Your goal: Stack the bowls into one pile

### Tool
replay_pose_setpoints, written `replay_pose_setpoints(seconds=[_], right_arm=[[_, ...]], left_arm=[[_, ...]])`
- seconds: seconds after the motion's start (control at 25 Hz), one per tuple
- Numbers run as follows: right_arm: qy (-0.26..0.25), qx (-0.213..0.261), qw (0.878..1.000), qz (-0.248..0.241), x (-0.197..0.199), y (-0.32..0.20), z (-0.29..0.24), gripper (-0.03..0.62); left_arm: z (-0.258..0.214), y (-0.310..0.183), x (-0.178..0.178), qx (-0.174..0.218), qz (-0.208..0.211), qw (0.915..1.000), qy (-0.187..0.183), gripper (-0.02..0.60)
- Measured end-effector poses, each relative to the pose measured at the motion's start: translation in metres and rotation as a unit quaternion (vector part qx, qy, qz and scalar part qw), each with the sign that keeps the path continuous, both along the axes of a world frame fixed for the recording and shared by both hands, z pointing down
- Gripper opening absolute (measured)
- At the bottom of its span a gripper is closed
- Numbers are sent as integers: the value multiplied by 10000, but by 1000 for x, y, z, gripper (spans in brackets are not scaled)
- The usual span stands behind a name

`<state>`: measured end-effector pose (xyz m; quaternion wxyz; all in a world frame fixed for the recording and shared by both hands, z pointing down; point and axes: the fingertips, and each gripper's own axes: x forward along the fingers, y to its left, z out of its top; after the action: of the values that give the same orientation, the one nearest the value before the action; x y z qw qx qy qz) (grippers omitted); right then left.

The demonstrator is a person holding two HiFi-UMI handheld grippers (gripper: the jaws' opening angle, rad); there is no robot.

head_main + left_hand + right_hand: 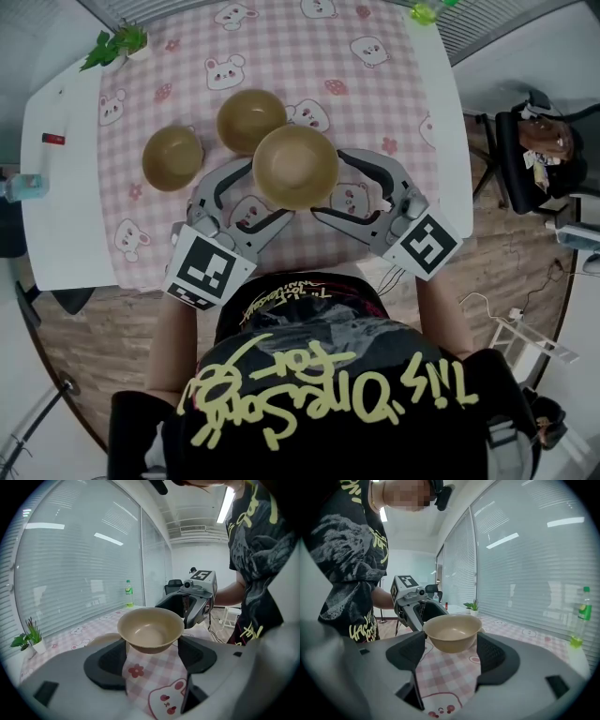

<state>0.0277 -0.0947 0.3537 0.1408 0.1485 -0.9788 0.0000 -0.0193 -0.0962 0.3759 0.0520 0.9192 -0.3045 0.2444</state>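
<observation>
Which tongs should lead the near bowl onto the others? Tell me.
Left. Both tongs seem to clasp the near bowl, but the middle bowl and the far-left bowl lie on the side of the left tongs. The right tongs would probably have to reach across.

Black tee [328, 394] — yellow script, seemingly short-sleeved
</observation>
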Motion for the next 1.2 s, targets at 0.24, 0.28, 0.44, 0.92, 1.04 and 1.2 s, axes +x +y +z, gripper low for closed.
replay_pose_setpoints(seconds=[0.24,0.28,0.44,0.92,1.04,1.2], right_arm=[[-19,120,9999,5,-4,-2,-13,336],[-10,134,9999,14,-4,-2,-14,335],[89,240,9997,-41,-10,-4,-18,336],[86,362,9990,-256,-31,-9,-26,335],[91,387,9988,-280,-35,-13,-24,336],[127,370,9988,-286,-39,-19,-22,334]], left_arm=[[-11,-2,-3,115,-6,9999,28,345],[-12,-3,-4,133,-14,9999,28,345],[-17,-4,-9,197,-92,9998,52,345],[-25,-8,-31,343,-390,9986,-77,345],[-24,-12,-36,374,-443,9983,-100,345],[-24,-18,-41,400,-487,9979,-145,345]])
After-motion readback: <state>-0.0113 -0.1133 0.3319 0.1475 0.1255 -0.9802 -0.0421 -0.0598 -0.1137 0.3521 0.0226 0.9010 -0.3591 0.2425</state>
